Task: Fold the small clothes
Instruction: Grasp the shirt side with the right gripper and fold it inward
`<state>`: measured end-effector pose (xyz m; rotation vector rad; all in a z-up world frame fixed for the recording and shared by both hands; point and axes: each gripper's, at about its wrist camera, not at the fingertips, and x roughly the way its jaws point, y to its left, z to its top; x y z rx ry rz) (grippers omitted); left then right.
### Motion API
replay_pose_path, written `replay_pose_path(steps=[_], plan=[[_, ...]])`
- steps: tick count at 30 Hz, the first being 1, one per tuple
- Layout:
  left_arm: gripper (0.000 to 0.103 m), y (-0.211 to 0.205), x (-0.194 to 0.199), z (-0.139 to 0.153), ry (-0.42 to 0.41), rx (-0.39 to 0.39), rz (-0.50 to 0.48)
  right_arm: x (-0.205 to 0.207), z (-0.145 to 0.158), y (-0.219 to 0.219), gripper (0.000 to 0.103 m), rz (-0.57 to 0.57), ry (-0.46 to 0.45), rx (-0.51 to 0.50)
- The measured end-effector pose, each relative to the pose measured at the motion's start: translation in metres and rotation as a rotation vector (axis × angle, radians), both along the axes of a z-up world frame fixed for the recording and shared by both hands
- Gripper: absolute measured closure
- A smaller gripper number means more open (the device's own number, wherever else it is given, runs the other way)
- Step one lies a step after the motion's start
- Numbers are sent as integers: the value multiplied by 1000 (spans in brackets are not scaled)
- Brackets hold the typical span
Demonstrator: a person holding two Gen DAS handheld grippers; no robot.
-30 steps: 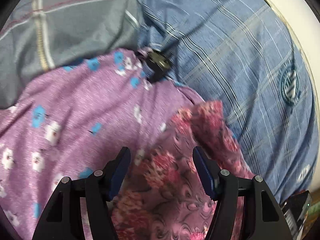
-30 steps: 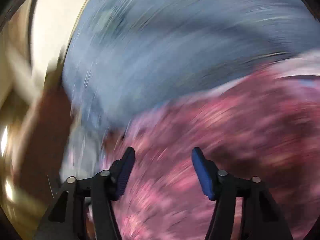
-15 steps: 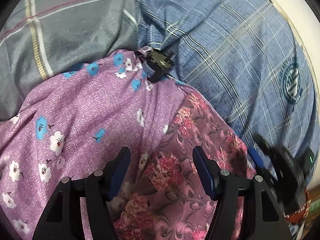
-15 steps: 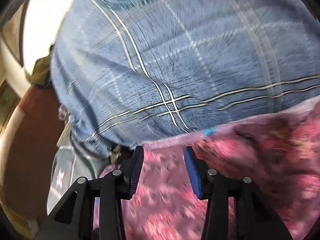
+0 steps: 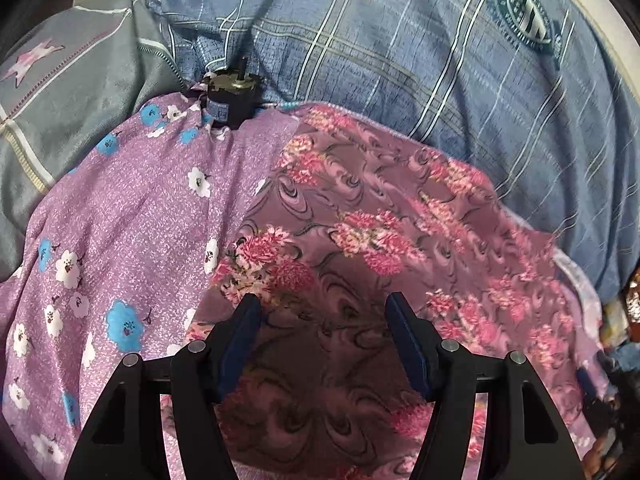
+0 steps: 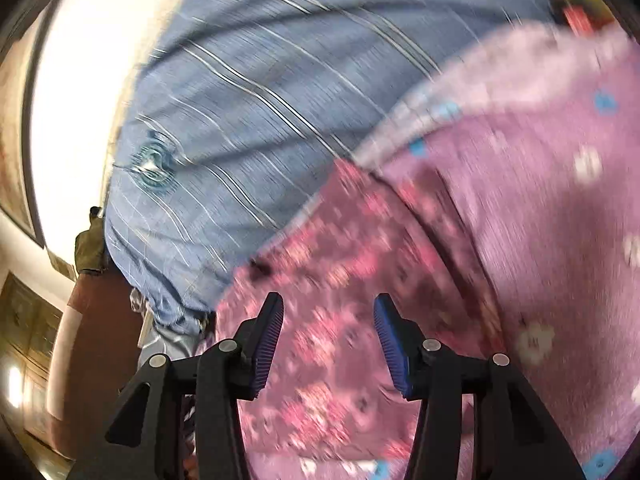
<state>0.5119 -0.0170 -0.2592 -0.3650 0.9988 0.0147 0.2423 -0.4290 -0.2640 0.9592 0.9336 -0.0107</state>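
A small garment of mauve cloth with pink flowers (image 5: 372,240) lies spread flat on a larger purple cloth with blue and white flowers (image 5: 132,216). My left gripper (image 5: 322,328) is open and empty, hovering over the near part of the pink-flowered garment. My right gripper (image 6: 328,332) is open and empty above the same pink-flowered garment (image 6: 332,272), beside the purple cloth (image 6: 540,200). The right wrist view is blurred by motion.
A blue checked bedsheet (image 5: 400,48) covers the bed behind the clothes and also shows in the right wrist view (image 6: 260,100). A grey cover with a pink star (image 5: 72,92) lies at far left. A small black device (image 5: 232,96) sits at the purple cloth's far edge.
The pink-flowered garment went from bunched up to spread flat. My right gripper narrowed at its edge, then opened wide and swung back over it. My left gripper stayed open.
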Motion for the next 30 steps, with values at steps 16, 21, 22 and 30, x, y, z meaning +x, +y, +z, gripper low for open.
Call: replay_pose_path(steps=[16, 21, 22, 30], plan=[[39, -8, 7, -8, -4, 77, -24, 56, 1, -22, 41, -28, -68, -86], [39, -1, 9, -12, 8, 90, -18, 67, -29, -38, 46, -33, -50, -4], [39, 1, 9, -14, 13, 86, -14, 69, -33, -38, 47, -27, -41, -3], [39, -2, 12, -16, 18, 98, -6, 79, -49, -21, 88, 104, 36, -25]])
